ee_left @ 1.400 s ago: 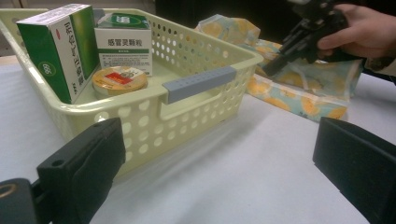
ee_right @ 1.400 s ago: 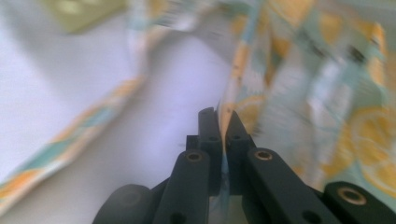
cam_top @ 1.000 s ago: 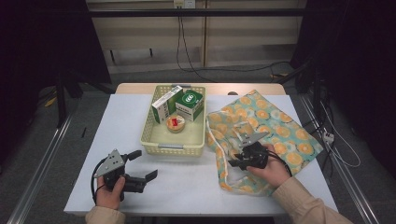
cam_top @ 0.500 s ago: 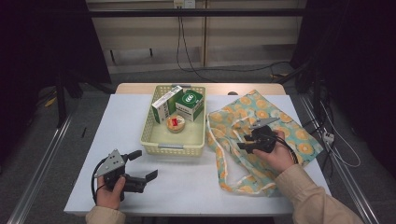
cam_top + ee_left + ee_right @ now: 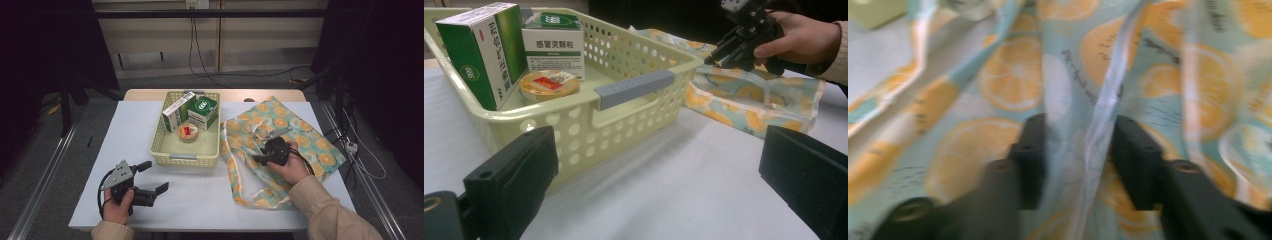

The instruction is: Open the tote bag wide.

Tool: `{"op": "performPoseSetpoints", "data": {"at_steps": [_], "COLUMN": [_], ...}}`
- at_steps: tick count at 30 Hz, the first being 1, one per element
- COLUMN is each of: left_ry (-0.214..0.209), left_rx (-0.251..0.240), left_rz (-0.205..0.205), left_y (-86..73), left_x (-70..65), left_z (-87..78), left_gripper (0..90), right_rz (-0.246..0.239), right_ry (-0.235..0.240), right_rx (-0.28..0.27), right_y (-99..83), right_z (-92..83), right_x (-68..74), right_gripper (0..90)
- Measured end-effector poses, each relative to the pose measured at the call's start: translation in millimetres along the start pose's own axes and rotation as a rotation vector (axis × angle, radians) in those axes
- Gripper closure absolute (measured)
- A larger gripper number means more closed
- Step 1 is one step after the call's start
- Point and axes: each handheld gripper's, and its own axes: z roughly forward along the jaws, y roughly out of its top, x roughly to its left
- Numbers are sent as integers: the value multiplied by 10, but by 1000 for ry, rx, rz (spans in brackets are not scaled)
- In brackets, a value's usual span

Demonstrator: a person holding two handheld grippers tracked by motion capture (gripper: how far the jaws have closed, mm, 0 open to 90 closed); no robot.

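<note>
Gathering the lemon-print fabric bag (image 5: pixel 290 145) at three o'clock on the white worktop (image 5: pixel 200 200), right tool (image 5: pixel 260 159) just closing, jaws part-open astride its white ribbon (image 5: pixel 1100 125), not yet pinched; next, close fully and lift; left tool (image 5: pixel 152 177) idle, jaws wide apart.

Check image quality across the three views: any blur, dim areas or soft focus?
High view: table evenly lit, surroundings dark, sharp enough. Left gripper view: basket and boxes crisp, the near jaws soft. Right gripper view: heavily blurred; the lemon-print cloth bag smears, and its pale strap runs between the jaws of the right gripper, which have just been closing.
</note>
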Motion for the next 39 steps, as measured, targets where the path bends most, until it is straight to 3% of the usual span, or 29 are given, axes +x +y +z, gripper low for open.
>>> {"op": "performPoseSetpoints", "data": {"at_steps": [3, 5, 9, 13, 16, 21, 23, 24, 26, 27, 29, 31, 33, 35, 39], "left_ry": [-2, 0, -3, -6, -4, 2, 1, 0, -4, -3, -5, -5, -5, -4, -17], "left_rx": [-1, 0, 3, 2, 2, -1, 0, 2, 1, 1, 2, 3, 3, 3, -7], "left_rz": [-5, -9, -6, -6, -8, -11, -11, -8, -5, -7, -9, -7, -8, -10, -10], "left_y": [-2, -6, -4, -2, -8, -12, -12, -10, -7, -8, -8, -6, -5, -3, 26], "left_x": [-1, 2, -1, -6, -1, 9, 8, 5, 0, -5, -7, -8, -8, -10, -24], "left_z": [0, 3, 15, 23, 18, -2, -2, -1, 4, 9, 14, 16, 17, 17, 28], "left_gripper": [22, 22, 22, 22, 22, 22, 22, 22, 22, 22, 22, 22, 22, 22, 22], "right_rz": [6, 28, 27, 38, 56, 77, 66, 54, 56, 61, 57, 60, 57, 101, 100], "right_ry": [-11, 10, -31, -95, -114, -92, -83, -81, -82, -73, -58, -57, -50, -15, -12], "right_rx": [-10, -28, -47, -47, -28, -58, -13, 10, 2, 5, -11, -14, -6, -3, -23], "right_y": [10, 28, 102, 106, 58, 11, -5, -15, -27, -28, -26, -17, -5, 2, 75], "right_z": [-53, -109, -234, -224, -122, -38, 5, 27, 27, 25, 12, 10, -1, -10, -149], "right_x": [-67, -118, -205, -304, -340, -289, -248, -230, -222, -228, -254, -290, -341, -407, -472], "right_gripper": [785, 833, 849, 806, 671, 383, 287, 265, 272, 312, 512, 622, 802, 860, 886]}}
